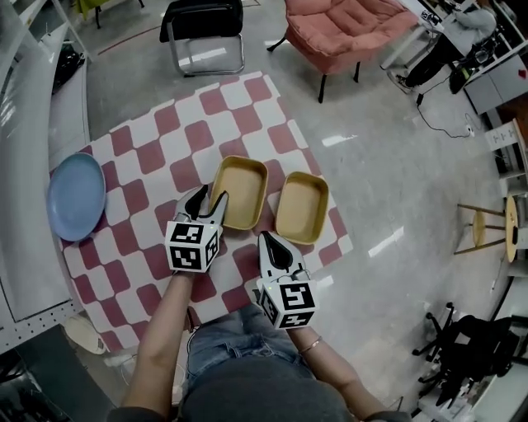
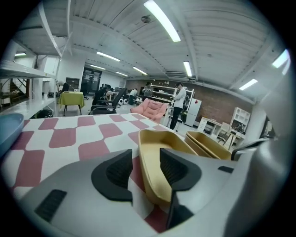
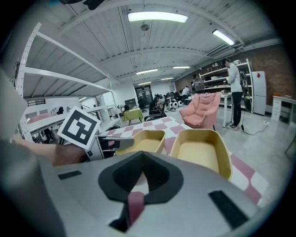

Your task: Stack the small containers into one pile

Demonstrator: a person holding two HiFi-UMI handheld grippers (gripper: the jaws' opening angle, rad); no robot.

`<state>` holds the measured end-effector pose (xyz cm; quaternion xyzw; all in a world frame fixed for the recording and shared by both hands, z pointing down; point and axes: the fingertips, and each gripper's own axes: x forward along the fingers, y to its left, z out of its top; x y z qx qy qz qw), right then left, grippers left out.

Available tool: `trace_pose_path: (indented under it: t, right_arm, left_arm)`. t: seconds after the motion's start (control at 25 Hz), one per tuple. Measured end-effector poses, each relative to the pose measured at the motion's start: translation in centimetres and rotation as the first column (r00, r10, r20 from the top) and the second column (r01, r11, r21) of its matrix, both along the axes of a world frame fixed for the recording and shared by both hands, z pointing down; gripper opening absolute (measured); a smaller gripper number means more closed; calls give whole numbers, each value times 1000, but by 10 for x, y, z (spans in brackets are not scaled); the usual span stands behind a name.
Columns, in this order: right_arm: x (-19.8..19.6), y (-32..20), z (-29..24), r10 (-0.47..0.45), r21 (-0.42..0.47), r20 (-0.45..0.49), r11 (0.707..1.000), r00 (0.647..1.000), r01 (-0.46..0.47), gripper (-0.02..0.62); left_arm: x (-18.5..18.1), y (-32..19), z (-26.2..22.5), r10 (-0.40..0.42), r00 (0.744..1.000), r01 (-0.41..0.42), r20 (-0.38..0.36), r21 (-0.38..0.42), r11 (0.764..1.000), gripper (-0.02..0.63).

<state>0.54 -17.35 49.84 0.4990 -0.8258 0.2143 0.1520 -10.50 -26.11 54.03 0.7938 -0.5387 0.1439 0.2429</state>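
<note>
Two shallow yellow containers stand side by side on the red-and-white checked cloth [image 1: 140, 177], the left container [image 1: 239, 191] and the right container [image 1: 302, 206]. My left gripper [image 1: 209, 198] is open at the left container's near left corner. In the left gripper view, the left container's [image 2: 159, 148] wall stands between the jaws of that gripper [image 2: 145, 169] without being pressed. My right gripper [image 1: 268, 239] is shut and holds nothing, just short of the gap between the two containers. The right gripper view shows its tips [image 3: 141, 155] meeting in front of the right container [image 3: 203, 155].
A blue plate [image 1: 76, 196] lies at the cloth's left edge. Beyond the table stand a black chair [image 1: 204, 29] and a pink armchair [image 1: 351, 25]. The table's right edge runs close past the right container, with grey floor beyond.
</note>
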Motion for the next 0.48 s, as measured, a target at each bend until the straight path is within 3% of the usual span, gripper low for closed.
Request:
trace_pose_path:
  t: [0.2, 0.48]
  right_arm:
    - [4, -5, 1, 45, -24, 4, 999, 999, -45, 11]
    - [10, -9, 4, 79, -31, 6, 996, 997, -79, 11]
  left_arm:
    - [6, -10, 6, 32, 999, -31, 33, -21, 999, 176]
    - [2, -16, 14, 0, 996, 5, 94, -49, 999, 83]
